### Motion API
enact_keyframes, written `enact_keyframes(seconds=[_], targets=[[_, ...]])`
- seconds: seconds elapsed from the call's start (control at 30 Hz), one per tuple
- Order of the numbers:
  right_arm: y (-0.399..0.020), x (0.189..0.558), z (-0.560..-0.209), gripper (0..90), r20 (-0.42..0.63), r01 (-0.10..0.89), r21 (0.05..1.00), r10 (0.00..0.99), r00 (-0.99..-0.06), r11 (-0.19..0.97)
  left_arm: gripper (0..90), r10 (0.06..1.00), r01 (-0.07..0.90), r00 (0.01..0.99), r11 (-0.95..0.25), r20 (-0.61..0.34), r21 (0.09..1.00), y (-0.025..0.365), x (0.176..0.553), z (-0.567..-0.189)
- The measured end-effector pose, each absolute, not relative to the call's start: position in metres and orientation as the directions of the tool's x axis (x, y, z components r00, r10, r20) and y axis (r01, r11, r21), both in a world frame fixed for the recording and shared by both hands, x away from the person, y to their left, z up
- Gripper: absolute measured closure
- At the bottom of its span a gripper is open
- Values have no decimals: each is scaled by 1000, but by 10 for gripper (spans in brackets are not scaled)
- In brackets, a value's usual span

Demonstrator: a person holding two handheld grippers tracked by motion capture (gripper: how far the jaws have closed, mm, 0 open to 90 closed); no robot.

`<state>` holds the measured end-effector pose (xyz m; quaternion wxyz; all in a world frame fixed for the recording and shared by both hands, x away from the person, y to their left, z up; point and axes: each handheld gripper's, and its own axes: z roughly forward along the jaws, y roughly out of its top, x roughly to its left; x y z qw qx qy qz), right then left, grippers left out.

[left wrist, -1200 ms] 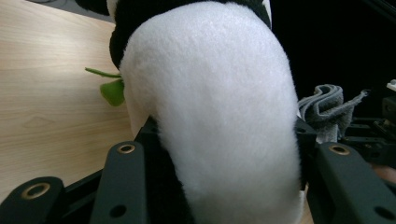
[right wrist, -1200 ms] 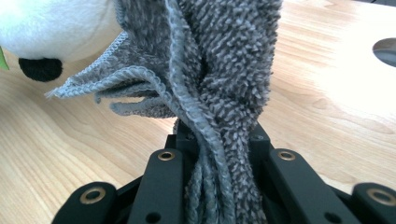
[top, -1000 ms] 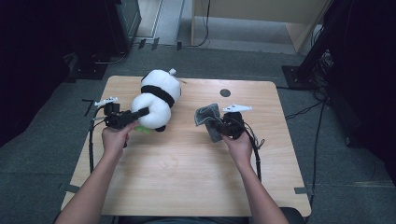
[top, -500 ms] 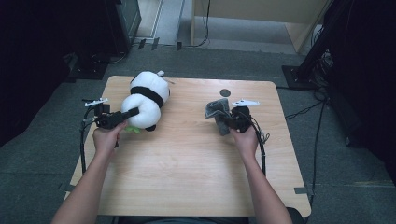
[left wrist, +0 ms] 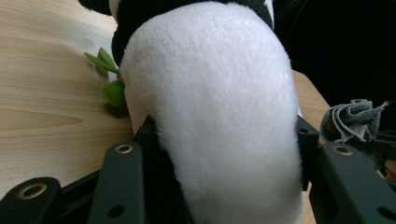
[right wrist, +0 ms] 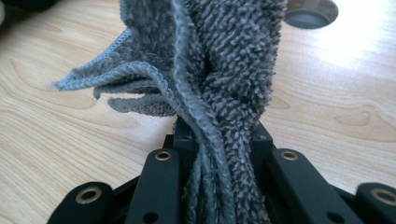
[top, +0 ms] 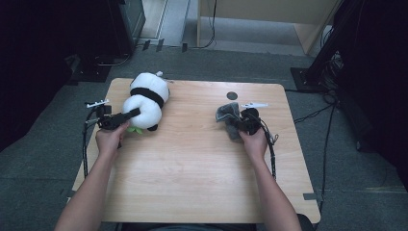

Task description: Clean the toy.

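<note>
- Left tongs [top: 126, 115] at the left edge of the worktop [top: 192, 178], pinching the plush panda [top: 144, 98] by its white body.
- In the left gripper view, white plush [left wrist: 215, 116] squeezed between the two black jaws, bulging above them.
- Panda lying at the far left part of the worktop, black band across the middle, a green leaf piece [top: 136, 130] just beside it on the near side.
- Right tongs [top: 235, 124] at the right half of the worktop, pressed together on a grey cloth [top: 227, 114].
- In the right gripper view, grey cloth [right wrist: 219, 93] bunched and gripped tight between the jaws, folds rising above them, loose edges spreading to the left.
- Round dark hole [top: 232, 96] in the worktop just beyond the cloth, on the far side.
- Panda and cloth well apart.
</note>
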<state>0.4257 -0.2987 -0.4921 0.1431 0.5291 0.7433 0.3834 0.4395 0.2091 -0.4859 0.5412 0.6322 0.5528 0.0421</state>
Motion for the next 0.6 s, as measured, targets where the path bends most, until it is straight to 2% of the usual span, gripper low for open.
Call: enact_keyframes(seconds=[0.2,0.37,0.47,0.6], targets=[[-300,429,-501,707,194,689,710,900,-390,146,427,781,625,399,151,-480,765,208,442,-491],[-301,432,-506,681,209,702,701,906,-369,124,339,794,614,419,109,-440,782,206,442,-491],[-301,433,-508,623,207,704,699,906,-368,127,244,797,619,419,100,-436,779,205,444,-491],[-303,435,-508,538,222,718,687,908,-355,113,191,801,616,433,72,-413,784,204,444,-488]])
